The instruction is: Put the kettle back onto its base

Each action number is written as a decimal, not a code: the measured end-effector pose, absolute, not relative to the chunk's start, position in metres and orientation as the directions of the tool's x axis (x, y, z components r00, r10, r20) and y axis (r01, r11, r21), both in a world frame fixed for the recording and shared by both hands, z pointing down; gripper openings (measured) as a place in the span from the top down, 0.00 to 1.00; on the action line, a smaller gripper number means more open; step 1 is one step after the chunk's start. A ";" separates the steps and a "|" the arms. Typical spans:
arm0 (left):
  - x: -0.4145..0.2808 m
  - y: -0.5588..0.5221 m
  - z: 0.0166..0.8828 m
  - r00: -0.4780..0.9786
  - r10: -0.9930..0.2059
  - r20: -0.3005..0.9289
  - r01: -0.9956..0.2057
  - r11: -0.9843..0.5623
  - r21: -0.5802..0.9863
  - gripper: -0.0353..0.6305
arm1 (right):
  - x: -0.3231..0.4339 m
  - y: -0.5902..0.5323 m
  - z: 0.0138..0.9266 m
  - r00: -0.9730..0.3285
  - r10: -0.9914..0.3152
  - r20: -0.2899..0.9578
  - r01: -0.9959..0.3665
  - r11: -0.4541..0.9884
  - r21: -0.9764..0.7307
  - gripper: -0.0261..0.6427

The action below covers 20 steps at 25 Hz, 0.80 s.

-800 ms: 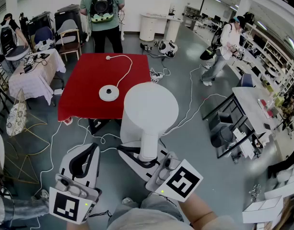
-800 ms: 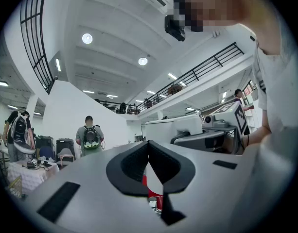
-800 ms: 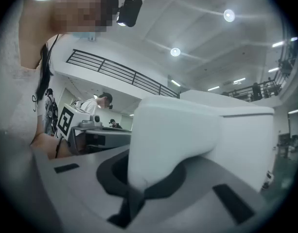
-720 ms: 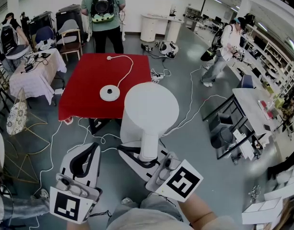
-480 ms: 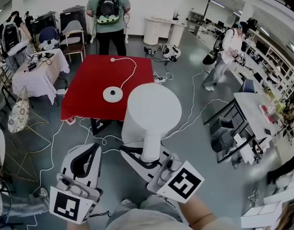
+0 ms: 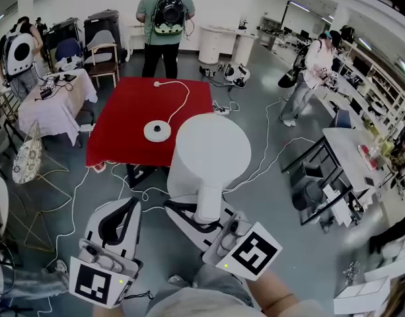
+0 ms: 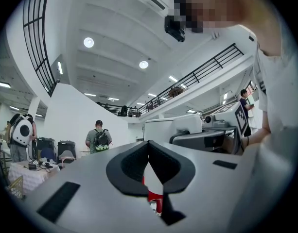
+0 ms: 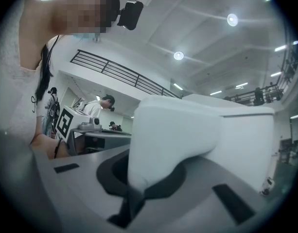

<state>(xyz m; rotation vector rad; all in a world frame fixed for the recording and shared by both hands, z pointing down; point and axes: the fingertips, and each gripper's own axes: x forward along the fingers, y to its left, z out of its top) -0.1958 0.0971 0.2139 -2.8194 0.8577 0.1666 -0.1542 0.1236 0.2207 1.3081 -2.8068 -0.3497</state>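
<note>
Right tongs [image 6: 203, 215] clamped on the handle of the white kettle [image 6: 209, 154], held aloft, lid shut, contents unseen. Base [image 6: 157, 131] sits on the red bench [image 6: 119, 104], well apart. Left tongs [image 6: 128, 207] together, empty.

A large open lab: floor cables [image 6: 267, 145], a workbench [image 6: 348, 152], a mezzanine railing [image 7: 207, 65].

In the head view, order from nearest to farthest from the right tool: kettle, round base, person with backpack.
1. kettle, gripped in the right tool, directly ahead.
2. round base, on the red table, ahead-left.
3. person with backpack, beyond the table.
</note>
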 end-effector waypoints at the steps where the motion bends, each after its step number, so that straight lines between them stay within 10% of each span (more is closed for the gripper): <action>1: -0.195 0.097 0.215 0.827 -0.538 -0.163 -0.559 -0.816 -0.147 0.93 | -0.154 0.123 0.221 -0.647 -0.759 -0.068 -0.751 0.621 0.223 0.95; 20: -0.119 0.014 0.218 0.769 -0.625 -0.135 -0.639 -0.750 -0.170 0.93 | -0.081 0.038 0.231 -0.740 -0.672 -0.047 -0.661 0.712 0.236 0.95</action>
